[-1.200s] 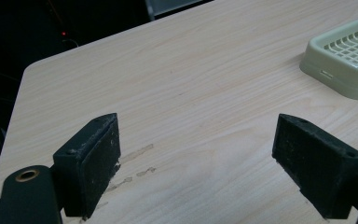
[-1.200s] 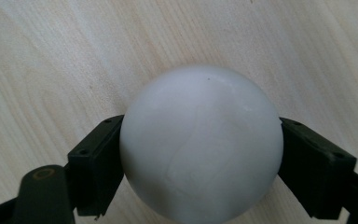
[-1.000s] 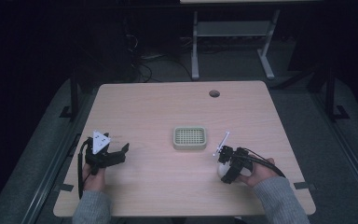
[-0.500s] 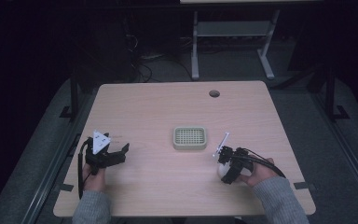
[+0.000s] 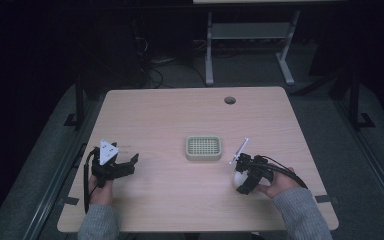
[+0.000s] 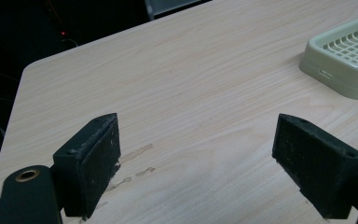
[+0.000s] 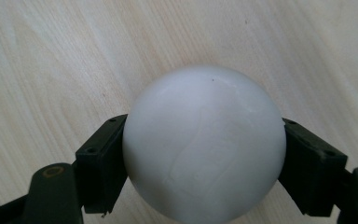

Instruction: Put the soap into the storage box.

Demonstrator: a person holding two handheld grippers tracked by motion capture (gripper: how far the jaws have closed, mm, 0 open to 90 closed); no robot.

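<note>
Right gripper (image 5: 240,177) fingers (image 7: 100,163) pinch white ball (image 7: 204,144), round, no long axis, right of green tray (image 5: 203,148) on bench (image 5: 180,115). Left gripper (image 5: 130,164) fingers (image 6: 91,163) spread, left of tray.

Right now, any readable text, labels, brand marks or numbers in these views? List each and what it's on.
None readable.
White ball in the right gripper: plain surface, faint scuffs, no print.
Green slotted tray: no label showing; a small moulded slot on its side wall, no lettering.
Left gripper: grey three-cornered plate with dark dots, no characters.
Table: bare wood grain with smudges, no markings.
</note>
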